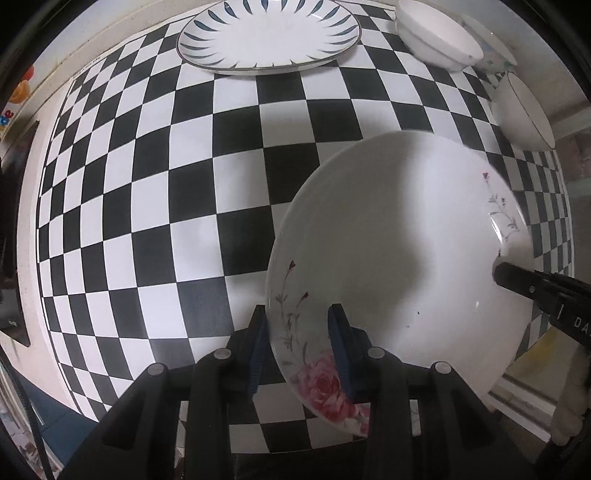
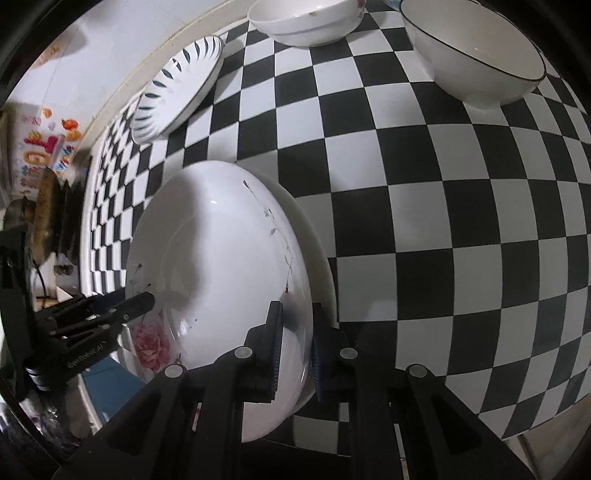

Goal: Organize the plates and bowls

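- Rose plate (image 1: 399, 251), white with a pink rose and thin sprigs on its rim, is held between both grippers over the near part of the checkered table (image 1: 155, 192).
- Left gripper (image 1: 298, 343) has its blue-padded fingers (image 1: 341, 354) clamped on the plate's rim at the rose, one finger outside the rim and one inside.
- Right gripper (image 2: 297, 345) has its fingers (image 2: 275, 347) clamped on the opposite rim, by the grey sprig, one pad on each face.
- In the left wrist view the right gripper shows as a black tip on the plate's right edge; in the right wrist view the left gripper shows as a black tip at the plate's left edge, by the rose.
- In the right wrist view a second white rim shows just under the held one; whether it is another plate or touches the first I cannot tell.
- Leaf plate (image 1: 269, 35), white with dark blue leaf marks around its rim, lies flat at the far side of the table, well apart from the rose plate.
- White bowl (image 2: 306, 20) stands at the far edge, with another patterned bowl (image 1: 493, 55) just behind it.
- Lined bowl (image 2: 476, 55), white with a thin dark rim line, stands at the far right.
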`<state>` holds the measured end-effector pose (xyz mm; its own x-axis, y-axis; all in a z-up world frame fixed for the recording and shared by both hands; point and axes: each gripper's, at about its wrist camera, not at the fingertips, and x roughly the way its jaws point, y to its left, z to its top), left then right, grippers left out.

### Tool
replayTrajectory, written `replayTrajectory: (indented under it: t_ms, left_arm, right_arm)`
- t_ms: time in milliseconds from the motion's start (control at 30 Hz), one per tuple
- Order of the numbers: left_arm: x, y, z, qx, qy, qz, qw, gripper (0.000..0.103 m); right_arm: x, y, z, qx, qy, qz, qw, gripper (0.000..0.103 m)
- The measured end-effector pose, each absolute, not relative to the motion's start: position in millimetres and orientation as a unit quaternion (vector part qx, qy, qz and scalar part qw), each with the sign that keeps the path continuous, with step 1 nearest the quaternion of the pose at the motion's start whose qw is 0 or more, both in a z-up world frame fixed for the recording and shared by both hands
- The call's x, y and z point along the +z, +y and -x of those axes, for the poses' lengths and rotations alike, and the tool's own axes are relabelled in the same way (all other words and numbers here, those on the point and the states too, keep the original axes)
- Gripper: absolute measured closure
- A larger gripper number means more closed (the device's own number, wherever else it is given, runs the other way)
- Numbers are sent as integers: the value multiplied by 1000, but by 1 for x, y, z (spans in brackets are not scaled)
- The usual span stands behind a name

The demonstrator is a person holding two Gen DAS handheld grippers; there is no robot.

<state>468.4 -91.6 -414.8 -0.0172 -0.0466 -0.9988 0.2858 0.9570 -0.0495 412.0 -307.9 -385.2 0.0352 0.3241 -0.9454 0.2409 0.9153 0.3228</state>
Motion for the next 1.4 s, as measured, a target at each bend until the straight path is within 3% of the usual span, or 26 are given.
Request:
replayTrajectory:
  t_ms: [1033,1400]
  left_arm:
    - [-411,-110,-471,-78,709,-104,693,73]
    - [-405,-116,-462,-59,710,-101,694,73]
  right_arm:
    - [-382,-303,-414,7,748,-194,635,86]
    - [-378,-307,-407,-2,753,-178,633,90]
